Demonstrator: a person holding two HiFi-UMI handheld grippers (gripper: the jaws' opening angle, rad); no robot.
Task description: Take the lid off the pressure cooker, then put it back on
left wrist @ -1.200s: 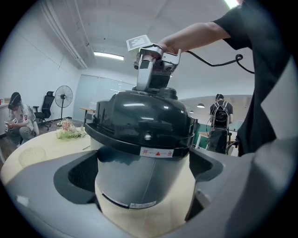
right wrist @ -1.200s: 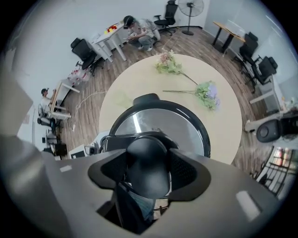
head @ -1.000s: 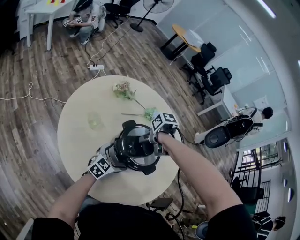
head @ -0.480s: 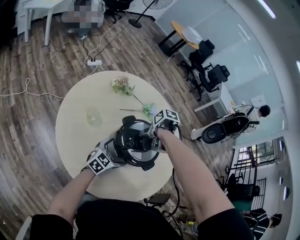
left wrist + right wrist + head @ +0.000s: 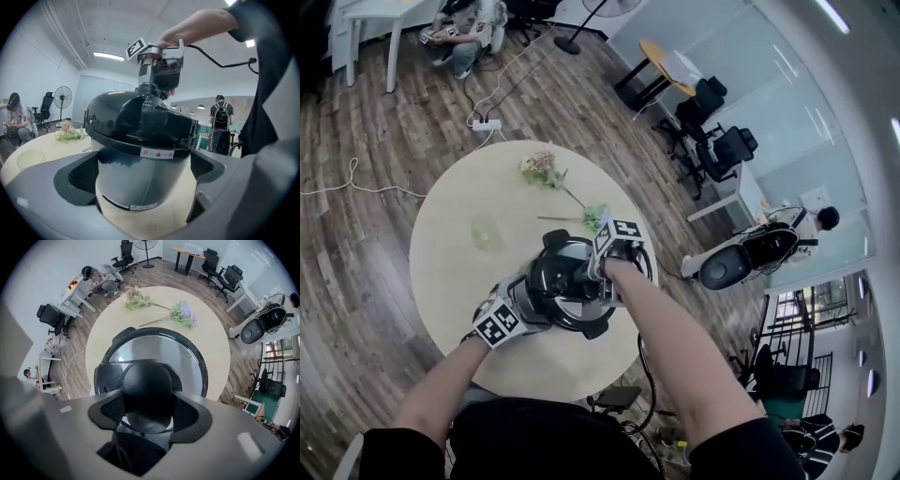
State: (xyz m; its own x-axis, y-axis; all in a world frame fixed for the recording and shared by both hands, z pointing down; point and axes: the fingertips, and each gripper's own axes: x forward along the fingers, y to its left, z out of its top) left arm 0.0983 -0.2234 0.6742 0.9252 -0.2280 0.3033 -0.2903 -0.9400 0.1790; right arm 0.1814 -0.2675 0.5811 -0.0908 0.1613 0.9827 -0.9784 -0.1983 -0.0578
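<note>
– Lid [image 5: 140, 119] material, as observed?
– Glossy black and dome-shaped, with ceiling lights reflected on it. A round black knob [image 5: 146, 390] sits on top, smooth and duller than the dome. A white label [image 5: 157, 153] with a red triangle is on the lid's rim band.
– Body?
– The body [image 5: 140, 183] is a plain cylinder of brushed grey metal, with a thin dark line low on its front. From overhead the pressure cooker [image 5: 562, 286] shows a dark top with a bright rim.
– Location?
– Upright on a round, pale, smooth table [image 5: 455, 281], toward the near edge. The lid sits on the body. Sprays of flowers [image 5: 539, 171] lie well apart on the far side.
– Tools?
– The right gripper [image 5: 147, 411] points down from above with its jaws closed on the knob. Its ribbed dark pads [image 5: 108, 409] press the knob's two sides. The left gripper [image 5: 143, 174] comes in nearly level. Its jaws are spread wide and clamped on the body, one grey jaw against each flank.
</note>
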